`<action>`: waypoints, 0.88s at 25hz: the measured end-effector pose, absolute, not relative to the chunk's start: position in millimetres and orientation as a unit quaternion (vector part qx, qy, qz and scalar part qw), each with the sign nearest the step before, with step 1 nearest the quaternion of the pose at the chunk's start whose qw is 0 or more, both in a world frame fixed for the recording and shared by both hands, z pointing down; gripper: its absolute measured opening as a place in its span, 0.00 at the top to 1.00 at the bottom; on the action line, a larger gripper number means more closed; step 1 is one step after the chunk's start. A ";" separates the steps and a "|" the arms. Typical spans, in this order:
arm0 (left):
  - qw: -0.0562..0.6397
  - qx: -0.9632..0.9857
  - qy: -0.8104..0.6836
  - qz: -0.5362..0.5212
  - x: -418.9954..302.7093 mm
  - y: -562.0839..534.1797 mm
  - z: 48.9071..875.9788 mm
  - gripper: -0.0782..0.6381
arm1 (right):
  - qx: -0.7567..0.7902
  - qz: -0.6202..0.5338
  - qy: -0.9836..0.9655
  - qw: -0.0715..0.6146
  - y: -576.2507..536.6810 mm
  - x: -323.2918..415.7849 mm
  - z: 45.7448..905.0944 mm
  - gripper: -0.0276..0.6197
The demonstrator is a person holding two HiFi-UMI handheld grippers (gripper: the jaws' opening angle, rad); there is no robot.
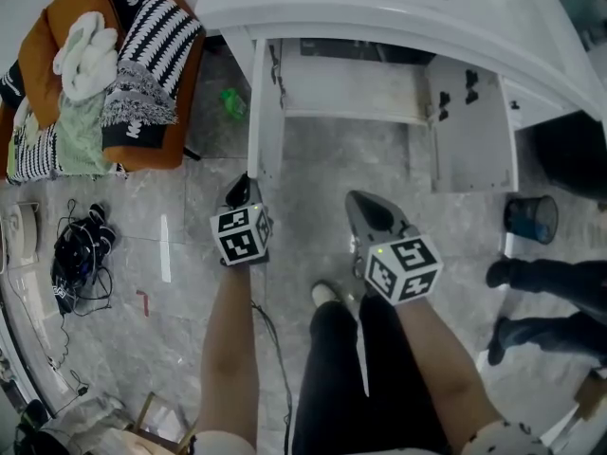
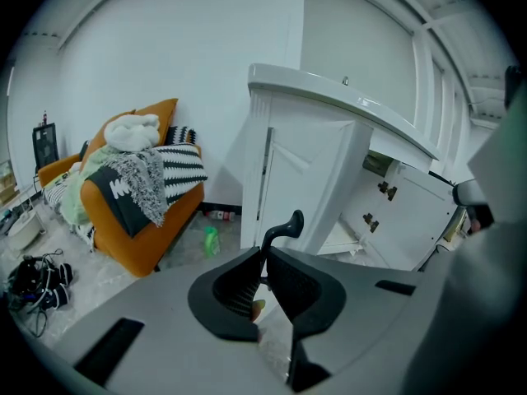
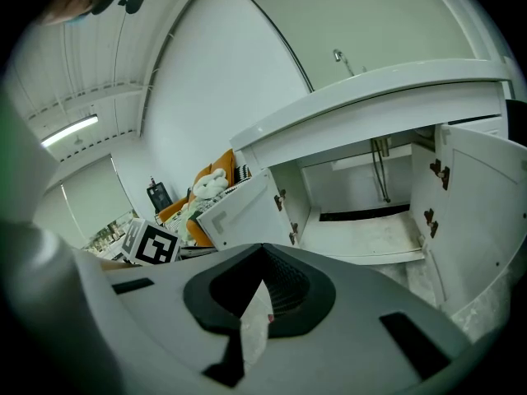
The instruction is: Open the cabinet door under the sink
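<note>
The left gripper [image 1: 239, 191] and right gripper [image 1: 364, 207] are grey-shelled with black ribbed jaws; each carries a white cube [image 1: 241, 234] printed with black squares; black trousers [image 1: 332, 387]; a pale shoe [image 1: 325, 294]; a thin dark cable [image 1: 273, 341].

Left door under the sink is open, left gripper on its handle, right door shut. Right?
No: the right door is open too, as the head view shows. The left door is open, the left gripper on its handle.

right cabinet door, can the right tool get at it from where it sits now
Probably yes. The right cabinet door stands swung open ahead of the right tool, with only bare floor between them. The tool is shut, so it must open first to grip.
</note>
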State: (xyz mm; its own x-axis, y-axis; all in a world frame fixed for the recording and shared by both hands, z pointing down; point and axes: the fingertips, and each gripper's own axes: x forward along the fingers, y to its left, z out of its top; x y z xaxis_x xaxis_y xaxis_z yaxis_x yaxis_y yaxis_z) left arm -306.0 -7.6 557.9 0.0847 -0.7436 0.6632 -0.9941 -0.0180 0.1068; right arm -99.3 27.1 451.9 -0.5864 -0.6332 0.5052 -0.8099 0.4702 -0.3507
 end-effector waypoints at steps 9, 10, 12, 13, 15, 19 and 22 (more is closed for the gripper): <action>0.293 0.662 -0.649 0.235 -309.1 -5.2 557.3 0.82 | 0.427 0.283 -0.845 0.151 33.5 -98.7 443.7 0.94; 0.295 0.660 -0.649 0.235 -310.3 -4.4 557.5 0.82 | 0.428 0.283 -0.845 0.149 34.6 -98.4 442.5 0.95; 0.297 0.657 -0.651 0.238 -312.7 -2.5 556.8 0.82 | 0.431 0.283 -0.844 0.146 36.4 -96.6 439.9 0.94; 0.295 0.654 -0.653 0.241 -314.0 -0.9 555.9 0.82 | 0.433 0.283 -0.843 0.145 37.6 -95.4 438.5 0.94; 0.291 0.650 -0.659 0.241 -315.9 1.7 552.4 0.82 | 0.436 0.282 -0.843 0.143 38.8 -92.3 435.3 0.95; 0.287 0.652 -0.663 0.230 -313.3 6.6 544.3 0.82 | 0.443 0.279 -0.841 0.137 41.7 -85.6 428.7 0.95; 0.284 0.653 -0.663 0.230 -308.6 13.5 537.1 0.82 | 0.448 0.281 -0.838 0.134 45.9 -80.5 425.4 0.95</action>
